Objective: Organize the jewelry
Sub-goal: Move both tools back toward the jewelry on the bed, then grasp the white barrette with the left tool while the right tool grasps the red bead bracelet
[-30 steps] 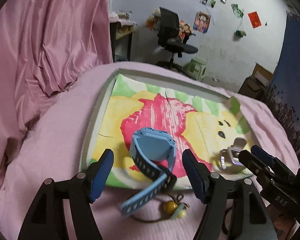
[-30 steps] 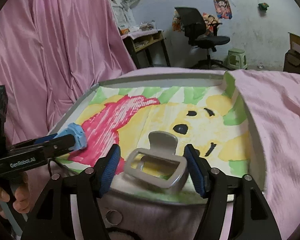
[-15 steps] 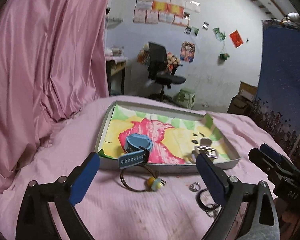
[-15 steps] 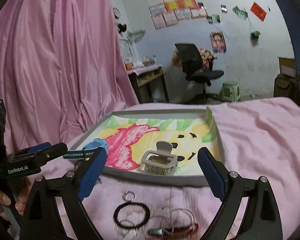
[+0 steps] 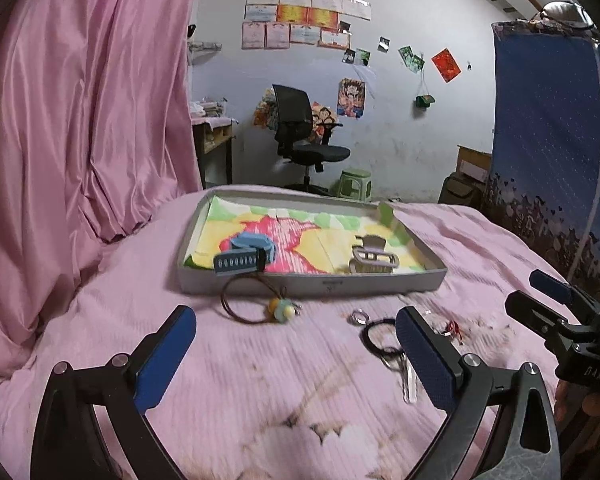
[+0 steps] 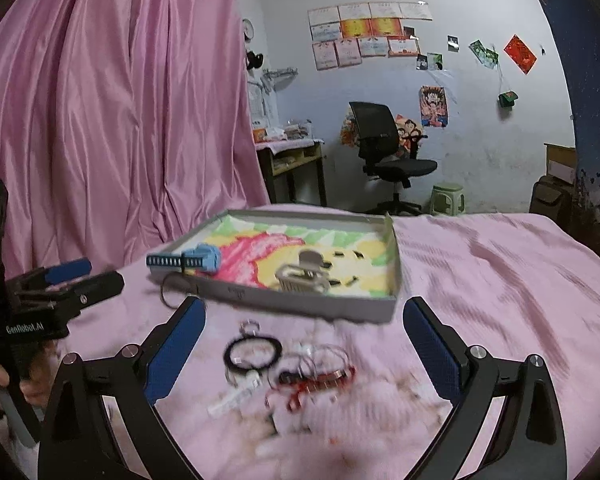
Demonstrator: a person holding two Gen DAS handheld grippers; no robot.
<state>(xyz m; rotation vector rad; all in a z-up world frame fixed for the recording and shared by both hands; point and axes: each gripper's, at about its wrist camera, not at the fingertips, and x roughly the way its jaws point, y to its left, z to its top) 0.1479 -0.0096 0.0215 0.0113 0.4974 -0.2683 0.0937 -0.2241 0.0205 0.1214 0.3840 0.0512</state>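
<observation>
L wrist view: left gripper (image 5: 296, 356) wide open, holding nothing, above bed (image 5: 260, 380). Watch (image 5: 246, 256) sits at tray (image 5: 380, 282) near-left corner, strap over the rim; clip (image 5: 373, 259) near-right, prob sorted.

R wrist view: right gripper (image 6: 304, 348) wide open, empty, over loose rings (image 6: 254, 354) near front edge, likely next.

Both grippers drew back from the tray (image 5: 312, 282) and rose. The left gripper (image 5: 296, 354), once spread around the blue watch (image 5: 246, 256), ended wide apart low in the frame with the watch far ahead at centre. The right gripper (image 6: 304, 354) left the grey hair clip (image 6: 304, 276); loose rings and a black hair tie (image 6: 252, 354) came into view between its fingers.
</observation>
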